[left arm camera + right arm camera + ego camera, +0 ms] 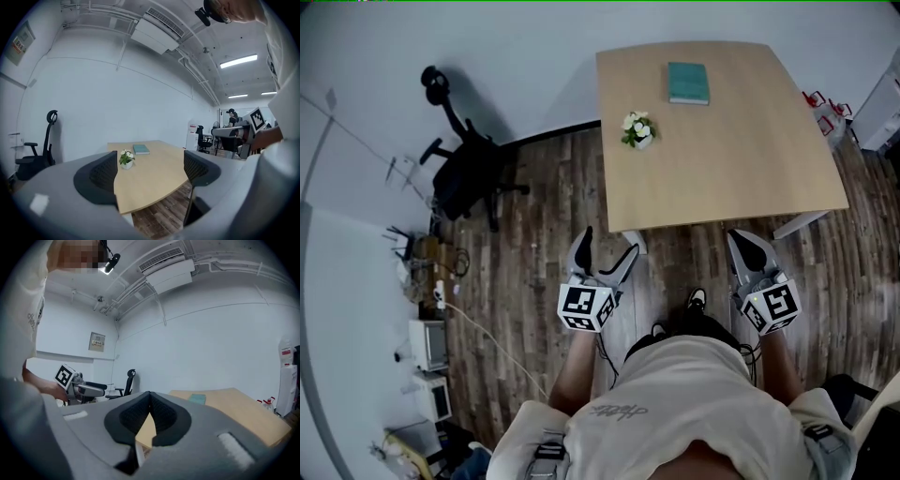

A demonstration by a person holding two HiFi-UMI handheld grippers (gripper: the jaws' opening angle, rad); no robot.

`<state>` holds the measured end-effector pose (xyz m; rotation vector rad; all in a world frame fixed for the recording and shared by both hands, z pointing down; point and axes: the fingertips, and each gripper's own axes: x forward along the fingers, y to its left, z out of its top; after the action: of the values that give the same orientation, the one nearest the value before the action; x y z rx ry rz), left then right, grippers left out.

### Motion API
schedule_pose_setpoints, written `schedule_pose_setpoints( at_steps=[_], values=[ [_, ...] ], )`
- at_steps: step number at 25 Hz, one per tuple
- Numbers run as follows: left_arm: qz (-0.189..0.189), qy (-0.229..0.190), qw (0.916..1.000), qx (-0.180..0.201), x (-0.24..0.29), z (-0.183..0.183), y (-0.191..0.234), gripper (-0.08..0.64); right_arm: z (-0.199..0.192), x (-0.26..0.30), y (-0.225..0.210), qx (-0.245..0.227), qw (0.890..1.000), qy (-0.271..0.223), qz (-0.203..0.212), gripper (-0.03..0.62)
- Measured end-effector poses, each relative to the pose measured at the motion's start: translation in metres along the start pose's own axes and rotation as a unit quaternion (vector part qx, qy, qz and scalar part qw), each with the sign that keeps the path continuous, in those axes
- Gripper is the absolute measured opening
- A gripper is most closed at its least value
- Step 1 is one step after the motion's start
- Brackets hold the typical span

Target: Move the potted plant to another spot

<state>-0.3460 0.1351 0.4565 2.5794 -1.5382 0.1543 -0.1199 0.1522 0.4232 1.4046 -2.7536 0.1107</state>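
Potted plant point(638, 129): small white pot with white flowers and green leaves. It stands upright on the table point(741, 159), near the table's left edge as the head view has it.
Book point(688, 82): teal, lying flat on the table. It sits beyond the plant toward the table's far edge, apart from the plant.
Head view only: both grippers are held over the wood floor point(534, 281), short of the table's near edge and touching nothing on it. A black office chair point(469, 173) stands well off the table's left side.
Left gripper view only: the plant shows far off in the gap between the jaws, close to the left pad's edge. People stand in the room beyond the table's right side.
Right gripper view only: the plant cannot be seen. A strip of table top and the teal book show past the jaws, and the other gripper with its marker cube shows at the left.
Left gripper point(609, 242): jaws spread wide, nothing between the pads, holding nothing.
Right gripper point(739, 236): jaws pressed together at the tips, holding nothing.
Writing: the framed wall notice point(97, 341) is too small to read, and so is the wall poster point(19, 43). The print on the person's shirt point(619, 411) is not legible. The cubes carry black-and-white square markers only.
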Motion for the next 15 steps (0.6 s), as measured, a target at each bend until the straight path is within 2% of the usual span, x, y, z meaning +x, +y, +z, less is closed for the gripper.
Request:
schedule_pose_setpoints(
  at_steps=[6, 15],
  values=[
    [0.014, -0.003, 0.9998, 0.016, 0.036, 0.019, -0.005, 0.449, 0.003, 0.018, -0.040, 0.001, 1.000, -0.003, 0.013, 0.003],
    [0.051, 0.002, 0.9987, 0.007, 0.070, 0.029, -0.018, 0.446, 0.001, 0.035, -0.087, 0.012, 0.999, -0.001, 0.050, 0.002]
  ],
)
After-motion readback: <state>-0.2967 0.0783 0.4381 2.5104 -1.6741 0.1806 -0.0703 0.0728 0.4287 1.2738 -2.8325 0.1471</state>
